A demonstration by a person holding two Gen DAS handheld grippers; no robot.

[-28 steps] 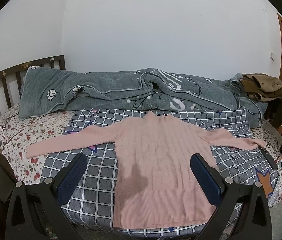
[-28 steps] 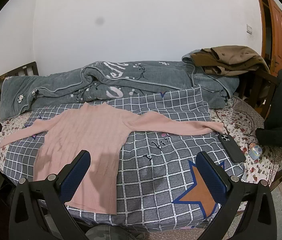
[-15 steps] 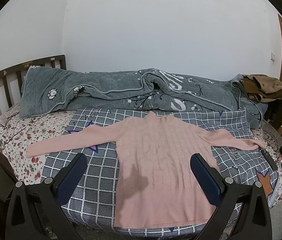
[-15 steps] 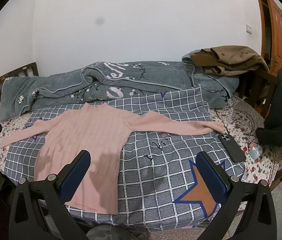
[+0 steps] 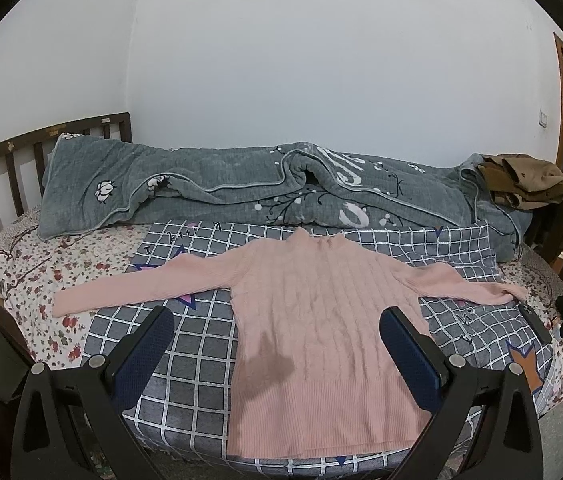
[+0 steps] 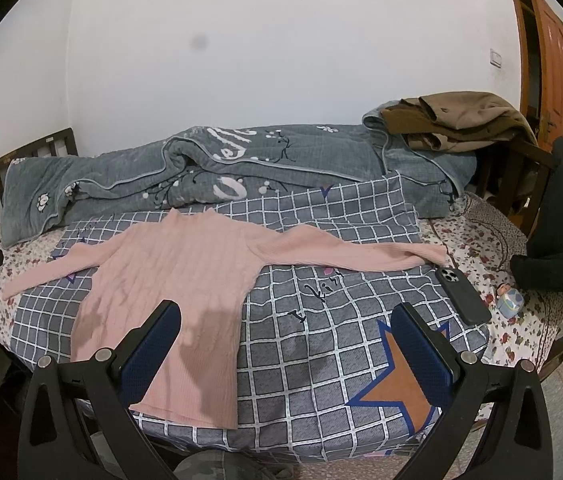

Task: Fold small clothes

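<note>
A pink knitted sweater (image 5: 321, 320) lies flat on a grey checked sheet (image 5: 193, 368), both sleeves spread out, collar toward the wall. It also shows in the right wrist view (image 6: 177, 280). My left gripper (image 5: 277, 344) is open and empty, hovering in front of the sweater's hem. My right gripper (image 6: 287, 344) is open and empty, in front of the bed, right of the sweater's body.
A rolled grey quilt (image 5: 241, 196) lies along the wall. Brown clothes (image 6: 453, 124) are piled at the right. A black phone (image 6: 461, 296) and a small toy (image 6: 509, 302) lie near the right sleeve's end. A wooden headboard (image 5: 1, 168) stands at left.
Both grippers have shifted only slightly; the view of the bed has barely changed. The sweater has not moved.
</note>
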